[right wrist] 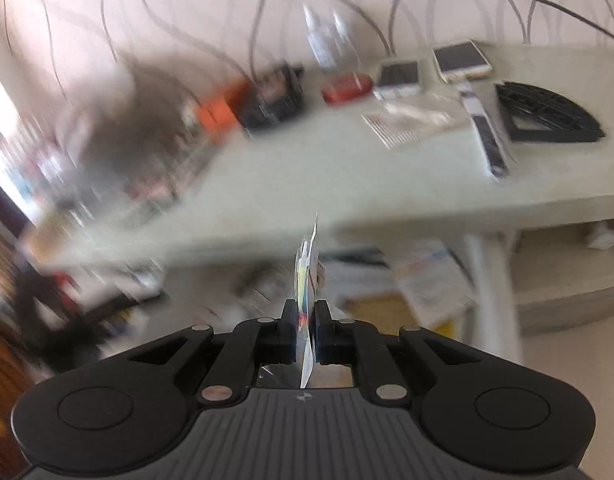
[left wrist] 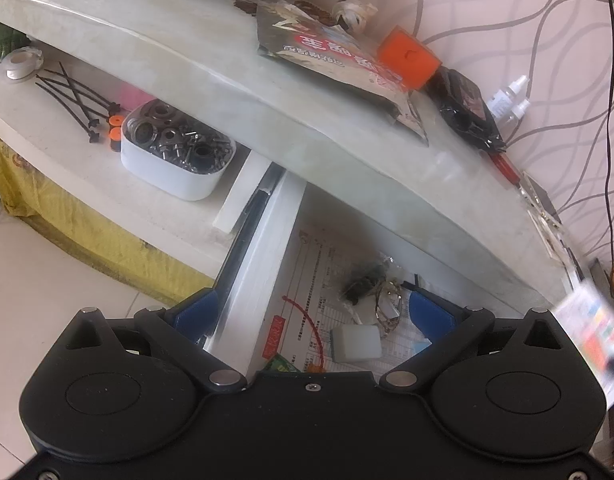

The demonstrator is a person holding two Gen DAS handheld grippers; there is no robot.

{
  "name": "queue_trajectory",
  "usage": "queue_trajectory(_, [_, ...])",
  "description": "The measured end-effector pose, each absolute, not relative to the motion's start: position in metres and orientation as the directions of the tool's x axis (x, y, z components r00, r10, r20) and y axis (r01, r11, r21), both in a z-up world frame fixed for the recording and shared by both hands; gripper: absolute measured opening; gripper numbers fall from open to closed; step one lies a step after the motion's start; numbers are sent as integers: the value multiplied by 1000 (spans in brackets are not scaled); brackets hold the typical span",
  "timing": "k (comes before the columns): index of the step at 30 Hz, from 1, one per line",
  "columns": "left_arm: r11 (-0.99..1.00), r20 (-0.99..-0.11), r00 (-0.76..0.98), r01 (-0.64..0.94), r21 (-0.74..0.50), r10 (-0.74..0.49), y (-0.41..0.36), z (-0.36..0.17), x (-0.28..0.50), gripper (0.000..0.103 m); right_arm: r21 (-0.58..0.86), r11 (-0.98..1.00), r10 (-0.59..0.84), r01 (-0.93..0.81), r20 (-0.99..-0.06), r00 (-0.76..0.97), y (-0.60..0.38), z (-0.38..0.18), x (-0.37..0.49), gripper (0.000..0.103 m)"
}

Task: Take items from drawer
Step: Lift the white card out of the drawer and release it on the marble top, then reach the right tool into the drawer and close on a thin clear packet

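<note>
My left gripper (left wrist: 311,316) stood wide open and empty, its blue fingertips (left wrist: 197,312) straddling the white side wall (left wrist: 263,264) of the open drawer (left wrist: 303,208). Inside the drawer lay printed paper (left wrist: 327,280), a white block (left wrist: 357,343) and a small dark tangle (left wrist: 367,280). My right gripper (right wrist: 305,320) was clamped on a thin flat packet (right wrist: 309,272), held edge-on and upright in front of the pale tabletop (right wrist: 327,172). That view was heavily blurred on its left side.
</note>
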State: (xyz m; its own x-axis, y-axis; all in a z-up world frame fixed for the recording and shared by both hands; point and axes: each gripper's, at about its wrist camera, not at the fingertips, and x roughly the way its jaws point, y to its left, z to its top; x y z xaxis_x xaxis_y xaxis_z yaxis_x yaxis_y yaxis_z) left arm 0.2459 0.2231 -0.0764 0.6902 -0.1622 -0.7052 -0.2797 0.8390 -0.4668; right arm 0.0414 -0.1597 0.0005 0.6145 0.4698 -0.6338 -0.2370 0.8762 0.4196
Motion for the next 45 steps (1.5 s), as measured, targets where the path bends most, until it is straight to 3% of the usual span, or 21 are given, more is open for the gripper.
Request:
queue_trajectory(9, [839, -702, 695, -285, -464, -153, 223, -76, 244, 103, 584, 800, 441, -141, -413, 797, -155, -26, 134, 10])
queue_trajectory(15, [835, -700, 697, -285, -470, -155, 224, -76, 244, 103, 691, 722, 402, -39, -373, 836, -141, -70, 179, 12])
queue_trajectory(19, [836, -697, 698, -276, -474, -164, 224, -76, 244, 103, 627, 778, 371, -40, -406, 835, -131, -70, 181, 27])
queue_trajectory(22, [836, -694, 699, -269, -479, -173, 224, -76, 244, 103, 533, 845, 316, -40, -438, 841, -123, -60, 176, 62])
queue_trajectory(23, [836, -693, 699, -267, -480, -175, 224, -76, 244, 103, 485, 874, 285, -34, -454, 844, -121, -56, 170, 66])
queue_trajectory(29, [837, -694, 698, -266, -479, -176, 223, -76, 245, 103, 326, 939, 264, -108, -483, 835, -116, -47, 145, 65])
queue_trajectory(30, [837, -695, 698, -266, -478, -175, 223, -76, 245, 103, 307, 943, 274, -129, -496, 824, -113, -48, 145, 62])
queue_trajectory(32, [838, -696, 697, -268, -476, -173, 223, -76, 245, 103, 248, 951, 292, -187, -514, 807, -104, -48, 142, 49])
queue_trajectory(34, [837, -698, 695, -270, -476, -172, 223, -76, 245, 103, 177, 954, 299, -242, -528, 795, -93, -48, 136, 45])
queue_trajectory(40, [834, -697, 695, -271, -481, -177, 224, -77, 245, 103, 108, 939, 332, -327, -538, 775, -95, -32, 103, 45])
queue_trajectory(42, [834, -697, 694, -269, -482, -178, 224, -77, 245, 103, 89, 928, 339, -361, -597, 727, -108, -25, 89, 45])
queue_trajectory(45, [834, -699, 694, -274, -479, -174, 224, -77, 245, 103, -70, 919, 233, -387, -696, 679, -113, -35, 68, 44])
